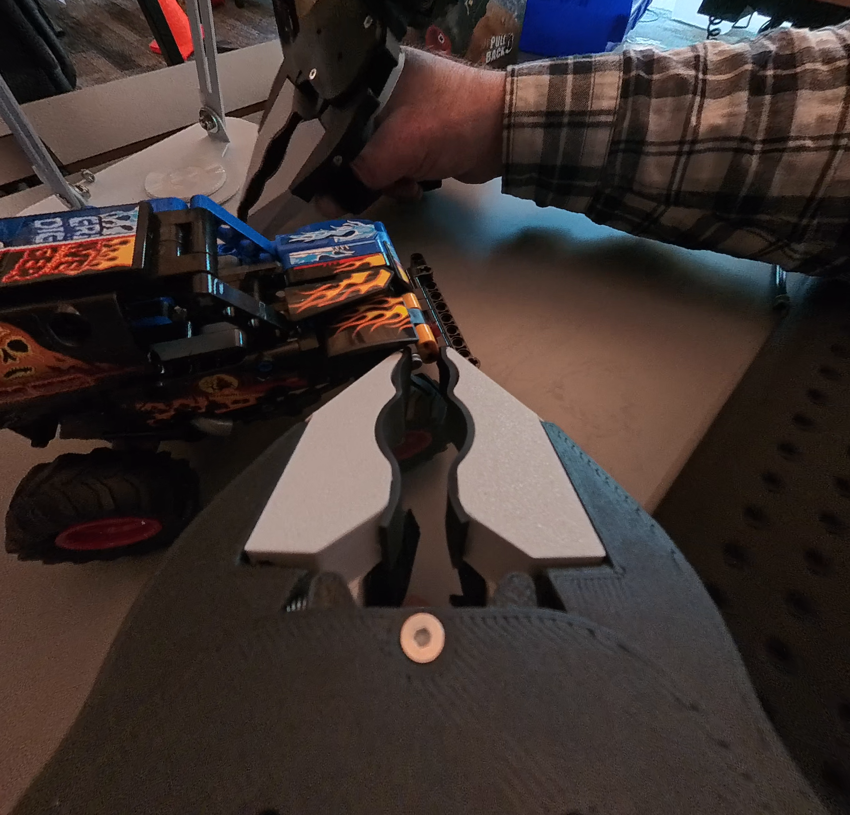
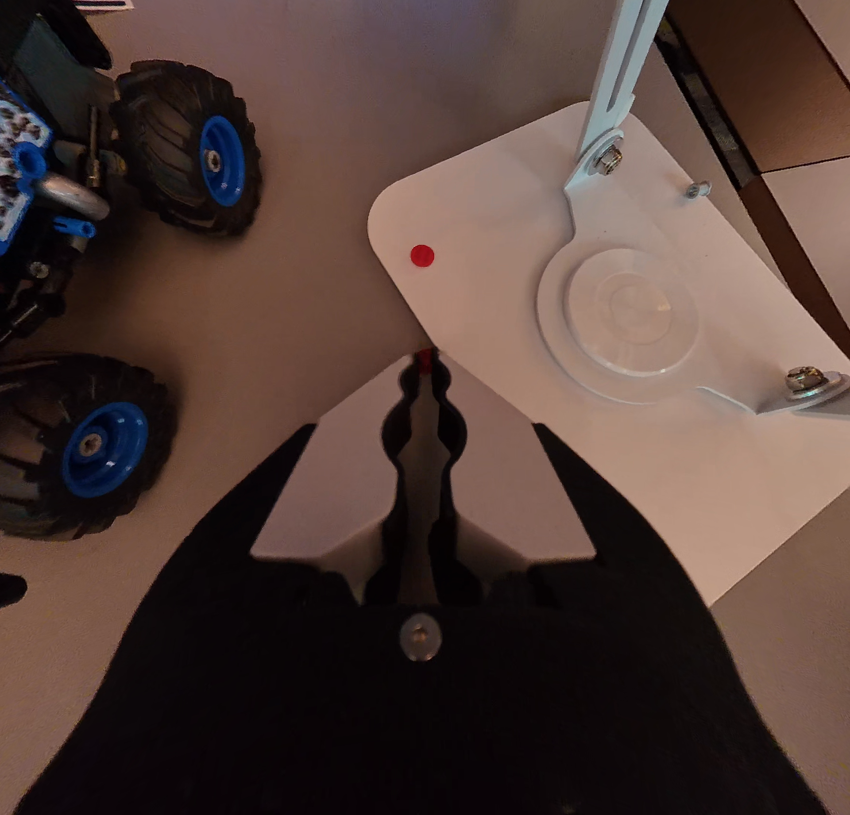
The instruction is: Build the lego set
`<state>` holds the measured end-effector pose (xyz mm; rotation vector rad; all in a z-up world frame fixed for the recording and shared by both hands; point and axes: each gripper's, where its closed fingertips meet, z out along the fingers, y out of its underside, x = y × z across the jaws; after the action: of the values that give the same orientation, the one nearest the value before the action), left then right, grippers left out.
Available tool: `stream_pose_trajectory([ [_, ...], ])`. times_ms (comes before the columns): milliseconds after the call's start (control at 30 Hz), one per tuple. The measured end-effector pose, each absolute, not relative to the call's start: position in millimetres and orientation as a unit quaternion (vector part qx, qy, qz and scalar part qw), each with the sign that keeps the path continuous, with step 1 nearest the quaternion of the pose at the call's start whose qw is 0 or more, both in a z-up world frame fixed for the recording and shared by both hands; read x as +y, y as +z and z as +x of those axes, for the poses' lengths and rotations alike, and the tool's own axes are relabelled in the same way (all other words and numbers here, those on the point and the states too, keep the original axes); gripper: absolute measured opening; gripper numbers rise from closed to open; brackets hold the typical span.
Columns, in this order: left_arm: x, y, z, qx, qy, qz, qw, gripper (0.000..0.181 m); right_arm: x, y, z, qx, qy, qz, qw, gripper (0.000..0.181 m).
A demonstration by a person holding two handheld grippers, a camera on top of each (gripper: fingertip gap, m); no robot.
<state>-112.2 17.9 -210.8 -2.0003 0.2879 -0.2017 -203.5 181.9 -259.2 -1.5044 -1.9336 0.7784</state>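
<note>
Two grippers working around the lego truck (image 1: 184, 315). Left gripper (image 1: 423, 356) is sitting narrowly parted at the truck's front end, clamping nothing visible. Right gripper (image 2: 425, 361) is pinching a small red piece (image 2: 424, 361) beside the truck's blue-hubbed wheels (image 2: 188, 147), over the white stand base (image 2: 483, 223).

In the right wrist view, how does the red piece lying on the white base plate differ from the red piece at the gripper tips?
The round red piece lies flat and loose on the white base plate; the held red piece is pinched at the tips of the right gripper. The round red piece shows whole, as a disc; the held red piece is mostly hidden, its shape unclear. Both are small and red.
</note>
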Motion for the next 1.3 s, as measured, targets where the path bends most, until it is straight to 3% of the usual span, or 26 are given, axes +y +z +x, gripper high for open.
stream_pose_trajectory([
  [300,15,-210,-108,0.140,-0.071,-0.838,0.523,0.010,171,-255,-181,-0.723,0.310,-0.556,0.267,0.000],
  [400,10,-211,-106,0.159,-0.061,-0.840,0.516,0.005,159,-246,-186,-0.724,0.334,-0.544,0.262,0.011],
  [667,-28,-207,-104,0.201,-0.071,-0.848,0.485,0.000,130,-238,-202,-0.748,0.345,-0.506,0.256,0.015],
  [800,-33,-206,-103,0.214,-0.051,-0.846,0.485,0.000,146,-238,-220,-0.733,0.327,-0.519,0.295,0.019],
  [900,-18,-172,-96,0.249,0.044,-0.805,0.537,0.019,163,-237,-233,-0.714,0.314,-0.532,0.330,0.018],
  [1033,4,-139,-62,0.317,0.097,-0.752,0.570,0.022,167,-247,-243,-0.707,0.310,-0.546,0.325,0.014],
  [1300,27,-164,-24,0.376,0.039,-0.769,0.516,0.024,174,-255,-251,-0.711,0.292,-0.562,0.305,0.010],
])
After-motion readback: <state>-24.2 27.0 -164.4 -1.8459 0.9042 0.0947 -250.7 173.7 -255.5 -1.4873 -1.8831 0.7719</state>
